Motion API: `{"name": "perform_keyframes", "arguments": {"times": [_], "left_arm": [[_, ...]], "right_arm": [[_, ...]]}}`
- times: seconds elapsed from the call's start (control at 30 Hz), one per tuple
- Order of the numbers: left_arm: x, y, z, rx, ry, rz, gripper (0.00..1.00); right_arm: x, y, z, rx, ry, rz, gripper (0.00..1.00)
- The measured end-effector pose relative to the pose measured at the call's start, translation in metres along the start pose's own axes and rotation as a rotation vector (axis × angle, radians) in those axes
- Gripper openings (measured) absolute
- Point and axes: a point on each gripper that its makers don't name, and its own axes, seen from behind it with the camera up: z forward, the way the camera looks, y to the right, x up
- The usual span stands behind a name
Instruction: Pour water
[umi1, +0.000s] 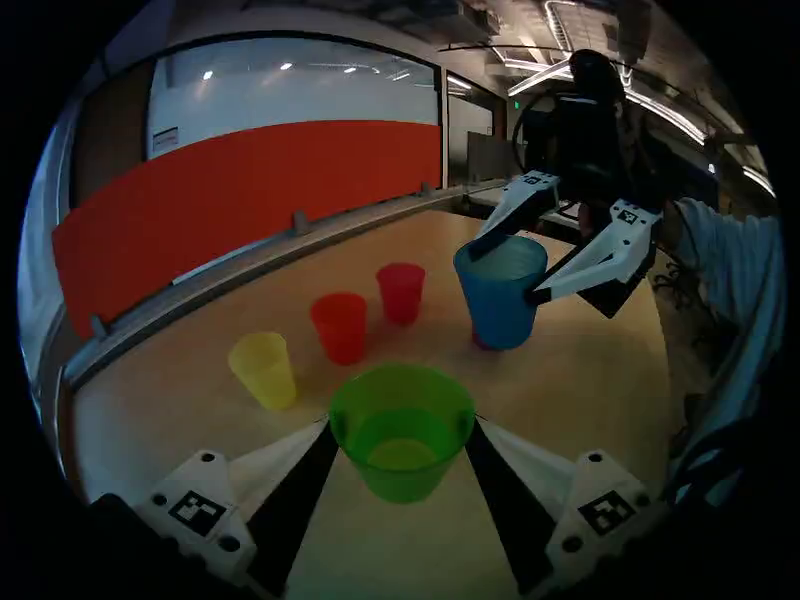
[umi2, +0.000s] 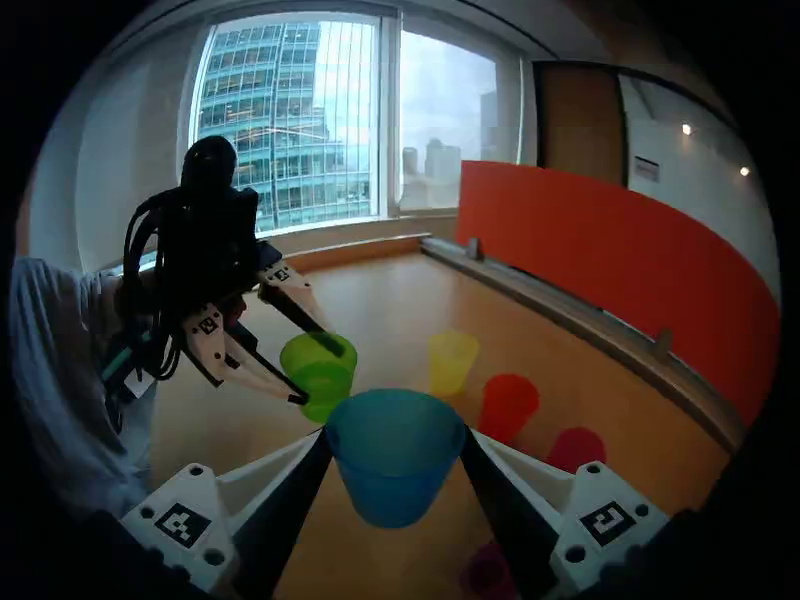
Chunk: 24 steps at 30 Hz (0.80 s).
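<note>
Your left gripper (umi1: 402, 425) is clamped on the green cup (umi1: 402, 460), snug between its fingers. Your right gripper (umi2: 395, 435) grips the blue cup (umi2: 392, 485), upright, facing the green one across the desk (umi1: 580, 390).

Left gripper (umi1: 401, 428): jaws closed on the green cup (umi1: 402, 475), one finger pressing each side of its wall; cup upright. Right gripper (umi2: 396, 435): jaws closed the same way on the blue cup (umi2: 392, 495), which is also upright. The two grippers face each other, held apart, with no contact between them. A light-coloured sleeve (umi2: 60, 380) is seen behind the left gripper.
</note>
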Motion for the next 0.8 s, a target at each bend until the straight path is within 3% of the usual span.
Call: {"name": "perform_keyframes", "arguments": {"times": [0.8], "left_arm": [[-0.048, 0.004, 0.027, -0.025, -0.147, 0.022, 0.86]], "right_arm": [[-0.064, -0.012, 0.038, 0.027, -0.129, -0.007, 0.93]]}}
